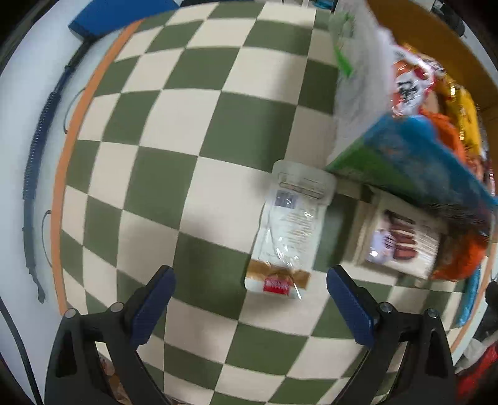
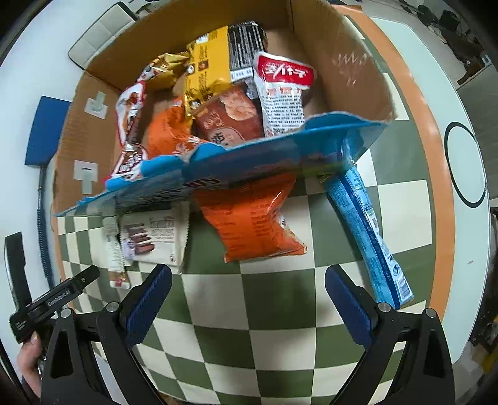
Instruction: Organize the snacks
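A clear white snack packet with a gold and red label lies on the checkered cloth, just ahead of my open left gripper and between its finger lines. Beside it sits a beige chocolate-wafer box. A wide blue bag, blurred, stretches across the front edge of the cardboard box, which holds several snack packs. My right gripper is open and empty, short of an orange bag. A long blue pack lies to the right.
The green and cream checkered cloth has an orange border on a white table. A blue pad and a dark coiled cable lie at the left. A hand holds the left gripper's body.
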